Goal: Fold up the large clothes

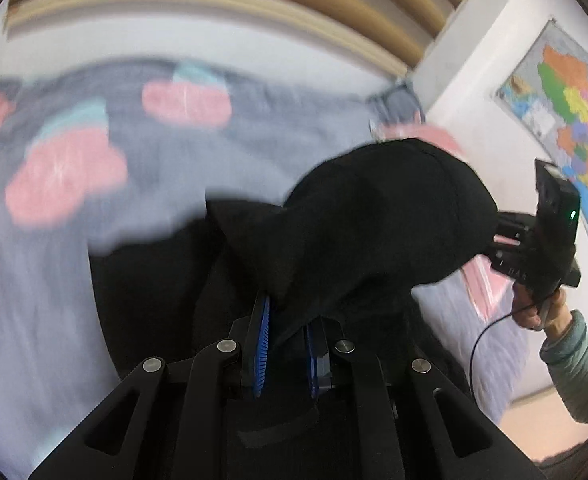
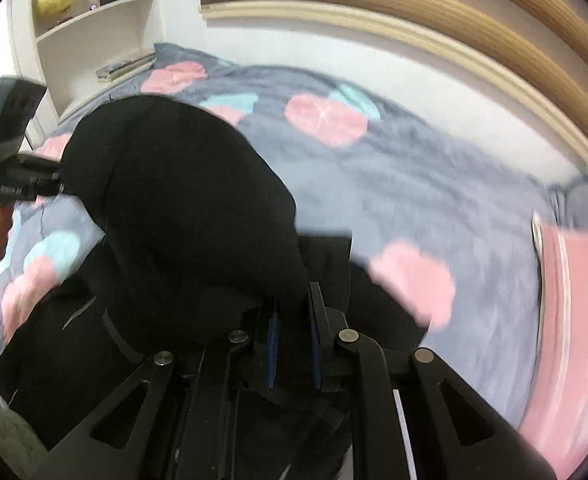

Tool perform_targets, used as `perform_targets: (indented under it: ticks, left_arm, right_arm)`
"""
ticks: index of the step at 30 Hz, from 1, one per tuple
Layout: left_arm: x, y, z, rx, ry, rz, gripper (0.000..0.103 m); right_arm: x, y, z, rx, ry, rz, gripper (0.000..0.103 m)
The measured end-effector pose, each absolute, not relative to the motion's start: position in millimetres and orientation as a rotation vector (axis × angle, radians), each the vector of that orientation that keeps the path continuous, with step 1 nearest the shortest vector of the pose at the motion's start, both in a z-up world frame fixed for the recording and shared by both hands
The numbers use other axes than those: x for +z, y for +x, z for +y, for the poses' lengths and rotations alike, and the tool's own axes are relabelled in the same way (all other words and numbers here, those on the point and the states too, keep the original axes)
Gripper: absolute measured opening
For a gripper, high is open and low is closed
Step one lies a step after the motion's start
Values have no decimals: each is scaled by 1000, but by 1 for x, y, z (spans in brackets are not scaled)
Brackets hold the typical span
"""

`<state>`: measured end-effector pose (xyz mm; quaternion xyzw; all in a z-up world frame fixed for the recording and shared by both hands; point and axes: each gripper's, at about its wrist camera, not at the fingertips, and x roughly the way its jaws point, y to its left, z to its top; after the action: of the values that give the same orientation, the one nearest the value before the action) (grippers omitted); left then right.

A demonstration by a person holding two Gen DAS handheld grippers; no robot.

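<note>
Black garment (image 1: 373,216) hangs over the bed (image 2: 433,184), clamped by left tool (image 1: 288,344) and right tool (image 2: 294,336); keep both edges level and taut.

Only one bit of print you can half-read: white lettering on the side of the left gripper (image 2: 22,188), far left in the right wrist view. It looks like "GenRobot AI", blurred, so don't trust it. The wall map (image 1: 565,120), far right in the left wrist view, has labels too small to read.
</note>
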<state>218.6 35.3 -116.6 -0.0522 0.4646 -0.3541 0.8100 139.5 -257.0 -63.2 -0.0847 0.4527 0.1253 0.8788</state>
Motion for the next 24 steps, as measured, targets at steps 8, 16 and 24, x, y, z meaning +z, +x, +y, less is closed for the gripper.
perform_targets:
  ticks: [8, 16, 24]
  left_arm:
    - [-185, 133, 61, -677, -175, 1227, 16]
    - [-88, 151, 74, -684, -180, 1029, 16]
    - [-62, 229, 7, -783, -220, 1031, 17]
  right_arm:
    - [-148, 66, -258, 220, -1, 1239, 15]
    - [-80, 60, -297, 167, 128, 1121, 38]
    - [-30, 149, -257, 174, 188, 1019, 52]
